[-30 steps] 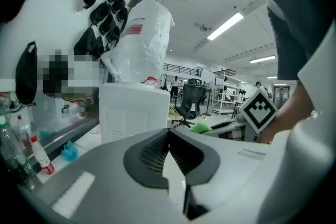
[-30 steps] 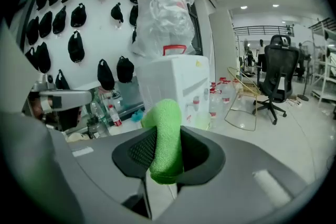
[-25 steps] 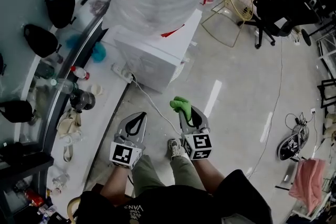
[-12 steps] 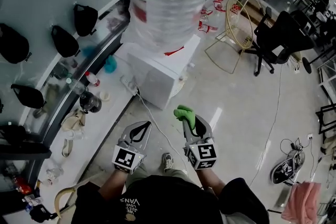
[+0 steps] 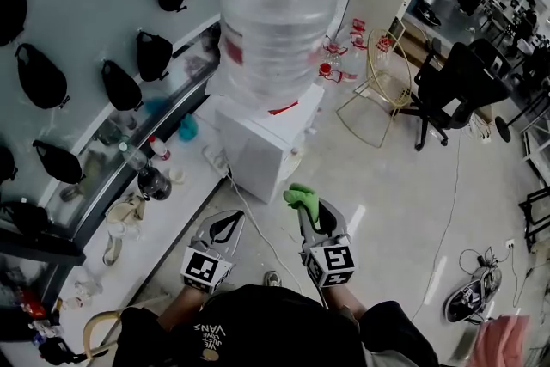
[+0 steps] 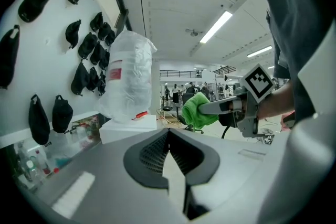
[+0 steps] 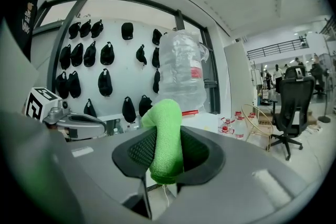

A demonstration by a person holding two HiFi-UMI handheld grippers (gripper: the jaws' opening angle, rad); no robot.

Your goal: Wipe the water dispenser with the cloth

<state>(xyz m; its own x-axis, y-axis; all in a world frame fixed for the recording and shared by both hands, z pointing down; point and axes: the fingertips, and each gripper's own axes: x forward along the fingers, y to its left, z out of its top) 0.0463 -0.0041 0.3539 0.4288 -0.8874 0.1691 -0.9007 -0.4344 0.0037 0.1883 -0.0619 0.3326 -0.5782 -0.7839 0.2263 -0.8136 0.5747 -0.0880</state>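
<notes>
I am clamping a folded bright green cloth (image 5: 301, 195) in the right gripper (image 5: 304, 209). Its jaws are pressing in on the fabric, which is running lengthwise between them and bulging past the tips toward the white box-shaped water dispenser (image 5: 258, 137), near it but apart. The left gripper (image 5: 232, 219) is riding alongside, jaws meeting on nothing. The dispenser is standing upright, its big clear plastic bottle (image 5: 277, 13) sitting on top, long axis vertical. Its left side is crowding a low white ledge (image 5: 187, 198) under hanging black bags (image 5: 120, 82). Pale floor (image 5: 387, 176) is opening rightward, edged by a gold wire chair (image 5: 378, 73) and a black office chair (image 5: 451, 86).
</notes>
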